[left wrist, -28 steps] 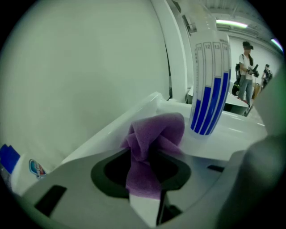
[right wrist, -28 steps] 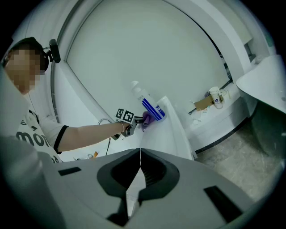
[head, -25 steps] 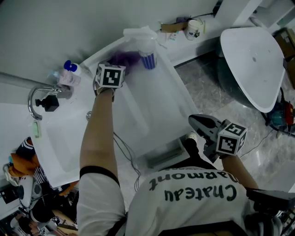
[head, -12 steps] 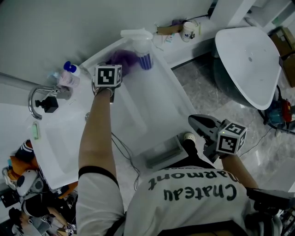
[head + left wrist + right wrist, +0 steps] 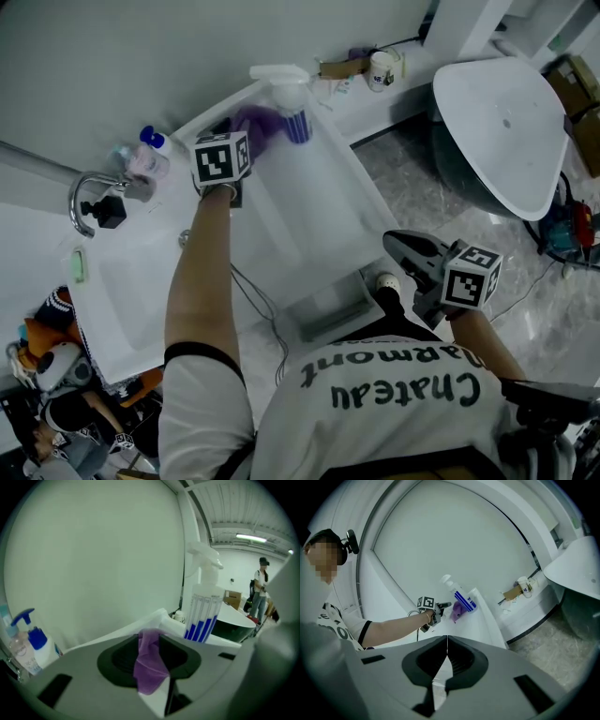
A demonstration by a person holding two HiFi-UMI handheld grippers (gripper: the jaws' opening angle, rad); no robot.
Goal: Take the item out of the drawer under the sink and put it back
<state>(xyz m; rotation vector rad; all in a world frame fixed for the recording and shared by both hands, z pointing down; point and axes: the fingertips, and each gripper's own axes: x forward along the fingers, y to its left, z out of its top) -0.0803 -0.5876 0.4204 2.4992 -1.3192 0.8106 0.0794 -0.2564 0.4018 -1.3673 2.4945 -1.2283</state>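
My left gripper (image 5: pixel 240 131) is shut on a purple cloth (image 5: pixel 261 120) over the far end of the open white drawer (image 5: pixel 328 202). In the left gripper view the purple cloth (image 5: pixel 150 663) hangs pinched between the jaws of my left gripper (image 5: pixel 151 641). A white spray bottle with blue stripes (image 5: pixel 294 105) stands just beyond it, upright (image 5: pixel 203 606). My right gripper (image 5: pixel 401 244) hovers by the drawer's near right side, shut on nothing (image 5: pixel 446 645). The right gripper view shows the left gripper (image 5: pixel 439 606), the cloth (image 5: pixel 458 611) and the bottle (image 5: pixel 459 595) far ahead.
A sink (image 5: pixel 131 281) with a chrome faucet (image 5: pixel 86 192) lies left of the drawer. A blue-capped pump bottle (image 5: pixel 150 142) stands behind the faucet. A mug (image 5: pixel 382 67) and a cardboard piece (image 5: pixel 339 67) sit on the ledge. A big white tub (image 5: pixel 511 131) fills the right.
My left gripper has shifted slightly with the purple cloth still in it. The right gripper has stayed in place.
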